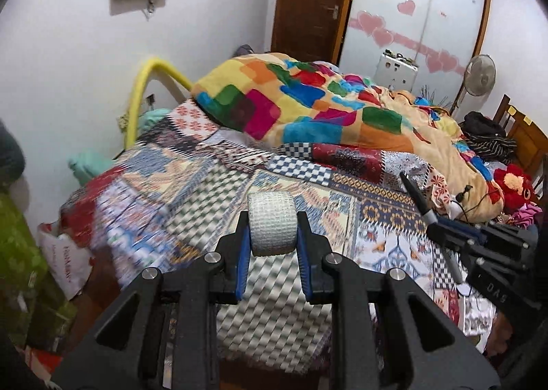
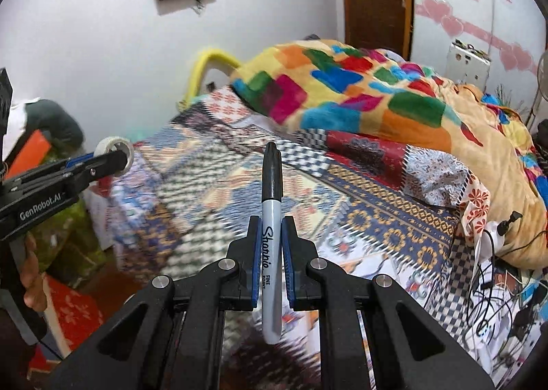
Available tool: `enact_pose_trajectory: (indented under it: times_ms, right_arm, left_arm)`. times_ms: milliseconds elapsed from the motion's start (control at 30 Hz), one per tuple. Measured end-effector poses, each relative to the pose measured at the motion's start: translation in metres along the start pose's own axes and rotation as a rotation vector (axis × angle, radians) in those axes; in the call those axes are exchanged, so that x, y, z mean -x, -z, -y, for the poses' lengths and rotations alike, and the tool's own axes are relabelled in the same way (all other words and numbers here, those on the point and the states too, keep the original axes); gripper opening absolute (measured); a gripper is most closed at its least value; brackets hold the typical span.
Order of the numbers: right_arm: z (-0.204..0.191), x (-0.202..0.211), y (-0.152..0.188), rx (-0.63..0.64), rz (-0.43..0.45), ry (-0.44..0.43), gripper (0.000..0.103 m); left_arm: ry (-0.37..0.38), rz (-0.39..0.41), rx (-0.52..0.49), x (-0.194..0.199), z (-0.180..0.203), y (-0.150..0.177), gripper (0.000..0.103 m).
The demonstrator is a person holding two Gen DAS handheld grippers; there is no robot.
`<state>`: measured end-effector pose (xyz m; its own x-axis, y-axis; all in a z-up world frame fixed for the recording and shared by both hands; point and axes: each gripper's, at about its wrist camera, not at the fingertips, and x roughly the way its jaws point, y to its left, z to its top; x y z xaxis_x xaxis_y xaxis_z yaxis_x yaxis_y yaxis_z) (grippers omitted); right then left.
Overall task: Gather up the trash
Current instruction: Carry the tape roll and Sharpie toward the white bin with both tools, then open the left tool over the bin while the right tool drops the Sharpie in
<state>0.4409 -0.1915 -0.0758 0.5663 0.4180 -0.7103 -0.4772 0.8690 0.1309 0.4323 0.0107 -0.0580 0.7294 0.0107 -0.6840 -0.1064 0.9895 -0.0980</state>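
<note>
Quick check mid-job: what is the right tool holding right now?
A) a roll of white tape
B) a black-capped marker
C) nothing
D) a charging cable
B: the right tool is shut on the marker, black cap pointing away over the bed, while the roll of tape sits in the left tool.

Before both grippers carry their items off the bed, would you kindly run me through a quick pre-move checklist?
1. Left gripper shut on the tape roll: ok.
2. Roll seated between both pads, flat sides clamped: ok.
3. Right gripper shut on the marker: ok.
4. Marker cap on: ok.
5. Marker upright, gripped mid-barrel: ok.
6. Trash container in sight: cannot tell; neither view shows a clear bin.
</note>
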Motion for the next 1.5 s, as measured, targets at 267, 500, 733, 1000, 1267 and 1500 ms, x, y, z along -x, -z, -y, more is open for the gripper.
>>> enact_pose_trajectory:
  times_ms: [267,500,733,1000,1267,1500]
  right_arm:
    - [-0.069,0.045,0.017,0.072,0.029,-0.068,0.011]
    - [-0.137,0.057,0.035,0.155,0.024,-0.137,0.011]
    - [-0.206,0.044,0.058,0.239,-0.028,-0.209,0.011]
    - [-0.274,0.008,0.094,0.329,-0.142,-0.285,0.011]
    - [-0.321,-0.04,0.131,0.389,-0.29,-0.332,0.011]
    - [-0.336,-0.089,0.153,0.403,-0.421,-0.349,0.011]
  left_arm:
    - [-0.076,0.019,0.053,0.083,-0.053,0.057,0.024]
    - [-0.146,0.008,0.087,0.129,-0.103,0.109,0.024]
    - [-0.204,-0.02,0.136,0.151,-0.145,0.159,0.024]
    - [-0.221,-0.097,0.243,0.151,-0.198,0.214,0.024]
    - [-0.218,-0.223,0.31,0.119,-0.232,0.265,0.024]
    - [-0.179,-0.327,0.359,0.078,-0.244,0.294,0.024]
